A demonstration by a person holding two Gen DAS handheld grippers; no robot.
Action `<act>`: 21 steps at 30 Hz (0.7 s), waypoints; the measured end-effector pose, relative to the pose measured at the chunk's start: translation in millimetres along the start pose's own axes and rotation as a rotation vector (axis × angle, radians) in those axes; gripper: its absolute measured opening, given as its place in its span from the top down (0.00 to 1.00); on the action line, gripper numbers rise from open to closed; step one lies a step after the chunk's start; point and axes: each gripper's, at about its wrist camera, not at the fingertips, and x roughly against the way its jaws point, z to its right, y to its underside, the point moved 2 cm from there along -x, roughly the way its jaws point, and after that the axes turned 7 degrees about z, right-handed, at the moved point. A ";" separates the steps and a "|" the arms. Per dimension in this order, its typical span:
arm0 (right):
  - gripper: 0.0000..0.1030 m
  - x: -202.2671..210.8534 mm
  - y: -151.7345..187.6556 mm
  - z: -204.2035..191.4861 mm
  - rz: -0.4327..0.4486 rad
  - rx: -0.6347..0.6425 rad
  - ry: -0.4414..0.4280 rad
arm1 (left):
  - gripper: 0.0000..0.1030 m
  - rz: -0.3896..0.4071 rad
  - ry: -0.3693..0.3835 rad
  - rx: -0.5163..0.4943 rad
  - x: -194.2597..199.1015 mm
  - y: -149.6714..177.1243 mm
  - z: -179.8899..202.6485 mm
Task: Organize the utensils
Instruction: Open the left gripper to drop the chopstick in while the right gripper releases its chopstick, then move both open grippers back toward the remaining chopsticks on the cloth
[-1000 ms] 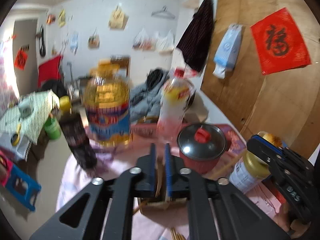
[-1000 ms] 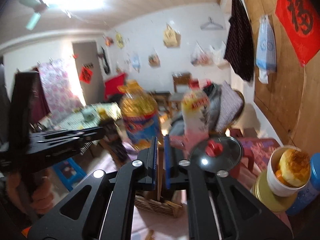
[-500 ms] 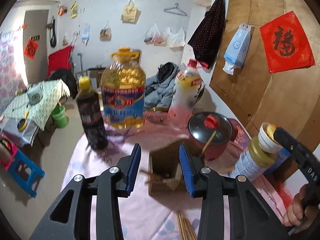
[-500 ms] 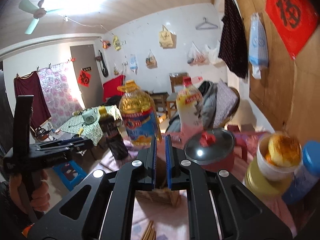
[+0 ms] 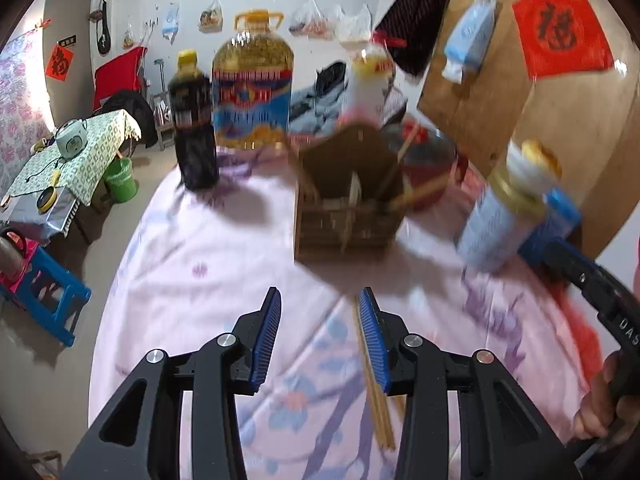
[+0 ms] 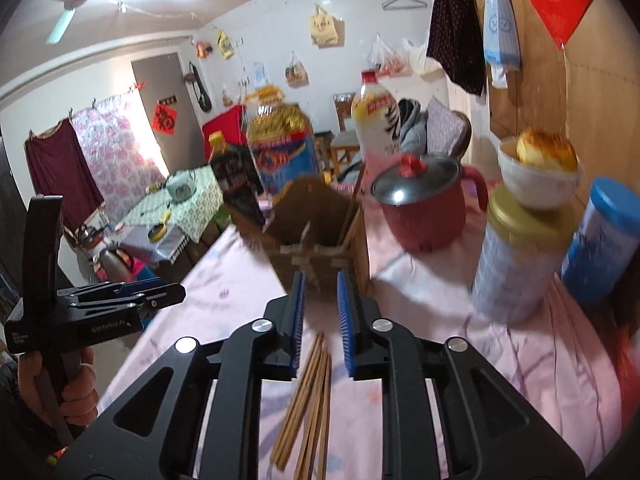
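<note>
A brown wooden utensil holder stands on the pink floral tablecloth, with a few chopsticks leaning in it; it also shows in the right wrist view. A loose bundle of wooden chopsticks lies flat on the cloth, seen in the left wrist view too. My left gripper is open and empty above the cloth, just left of the bundle. My right gripper is open and empty, its jaws either side of the bundle's far end.
Behind the holder stand a dark sauce bottle, a large oil jug, a pale drink bottle and a red lidded pot. At right are a gold-lidded can with a bowl on it and a blue can.
Both grippers pulled back from the holder and opened. A chopstick each held a second ago now stands in the holder. Both views now look down on the loose bundle.
</note>
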 end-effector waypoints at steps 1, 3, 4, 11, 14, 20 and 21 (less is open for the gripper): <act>0.77 1.5 9.1 -0.5 -0.019 0.002 0.001 | 0.61 -0.011 -0.004 -0.003 0.3 8.9 -0.8; 0.76 1.7 28.4 -1.6 -0.063 0.018 0.001 | 0.61 -0.051 -0.006 0.005 -0.3 31.6 -3.9; 0.76 1.1 38.5 -1.8 -0.087 0.029 0.001 | 0.61 -0.072 -0.010 0.012 -0.9 43.4 -6.9; 0.76 -11.0 131.6 7.3 -0.324 0.101 0.045 | 0.45 -0.220 -0.054 0.088 -11.1 114.6 -37.2; 0.76 -12.4 163.1 6.9 -0.399 0.118 0.039 | 0.38 -0.265 -0.079 0.103 -11.6 138.3 -46.6; 0.76 -16.5 191.9 -8.0 -0.464 0.142 -0.004 | 0.32 -0.314 -0.113 0.090 -15.0 157.2 -50.9; 0.76 -16.9 192.9 -10.3 -0.466 0.142 -0.013 | 0.30 -0.314 -0.113 0.085 -15.0 157.6 -50.4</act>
